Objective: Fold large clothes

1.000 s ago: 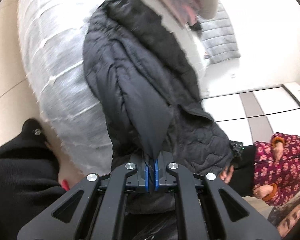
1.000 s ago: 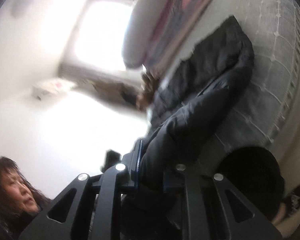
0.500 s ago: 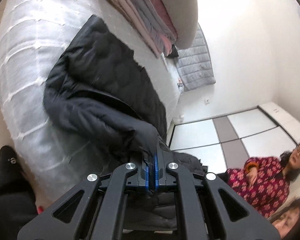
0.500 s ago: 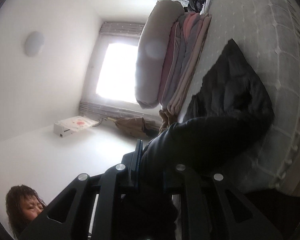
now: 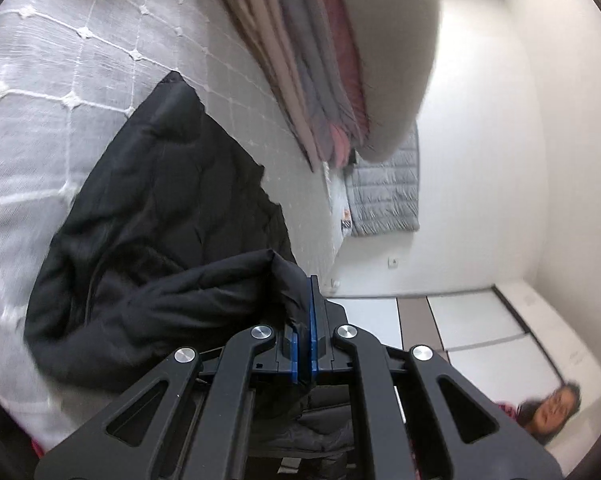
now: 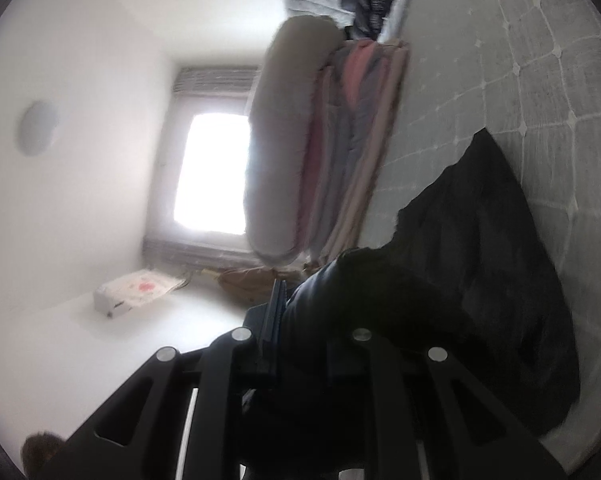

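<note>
A black quilted jacket (image 5: 160, 216) lies on a grey quilted bed (image 5: 52, 72). My left gripper (image 5: 305, 336) is shut on a fold of the jacket's black fabric and holds it over the garment. In the right wrist view the jacket (image 6: 480, 248) spreads over the bed (image 6: 540, 60), and my right gripper (image 6: 300, 328) is shut on a thick bunch of it. The bunch hides the right finger's pad.
A stack of folded blankets and a pillow (image 5: 340, 60) sits on the bed beyond the jacket; it also shows in the right wrist view (image 6: 320, 152). A grey quilted garment (image 5: 384, 192) hangs farther off. A person's face (image 5: 552, 408) is at the lower right.
Both grippers have carried the held jacket edges forward over the garment on the bed. The jacket has gone from hanging stretched out to lying bunched and doubled on the bed.
</note>
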### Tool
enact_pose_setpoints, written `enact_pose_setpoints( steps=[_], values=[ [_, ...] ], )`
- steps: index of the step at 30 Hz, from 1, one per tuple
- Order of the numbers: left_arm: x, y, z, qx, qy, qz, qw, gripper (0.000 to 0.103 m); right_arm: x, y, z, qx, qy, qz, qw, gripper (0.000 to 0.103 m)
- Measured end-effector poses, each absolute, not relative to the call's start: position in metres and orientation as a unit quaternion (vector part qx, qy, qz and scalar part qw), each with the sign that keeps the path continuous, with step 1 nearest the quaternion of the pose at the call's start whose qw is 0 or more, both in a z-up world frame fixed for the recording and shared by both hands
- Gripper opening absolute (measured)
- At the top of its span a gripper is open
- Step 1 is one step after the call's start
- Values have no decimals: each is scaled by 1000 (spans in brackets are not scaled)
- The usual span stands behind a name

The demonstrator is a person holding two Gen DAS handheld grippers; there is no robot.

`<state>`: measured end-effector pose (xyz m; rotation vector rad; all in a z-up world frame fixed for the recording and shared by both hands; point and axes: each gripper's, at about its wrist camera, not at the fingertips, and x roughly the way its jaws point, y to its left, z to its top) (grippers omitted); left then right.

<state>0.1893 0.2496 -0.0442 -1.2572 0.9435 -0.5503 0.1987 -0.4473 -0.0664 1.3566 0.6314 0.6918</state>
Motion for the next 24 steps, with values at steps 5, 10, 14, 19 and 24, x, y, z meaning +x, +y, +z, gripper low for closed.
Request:
enact_pose_setpoints(
  steps=[5, 10, 14, 19, 24],
  values=[
    [252, 250, -104, -592, 462, -173, 637, 4, 261, -440, -127, 620, 365, 223, 658, 20],
    [278, 247, -143, -612, 494, -132, 603, 7, 285, -438, -165, 626, 427, 198, 621, 27],
    [282, 246, -132, -606, 491, -142, 609, 13, 273, -452, -155, 636, 410, 211, 619, 56],
    [286, 249, -118, -595, 491, -142, 620, 26, 257, -471, -145, 634, 411, 211, 620, 78],
    [279, 255, -104, -585, 487, -135, 634, 31, 220, -491, -130, 635, 406, 193, 629, 87]
  ],
)
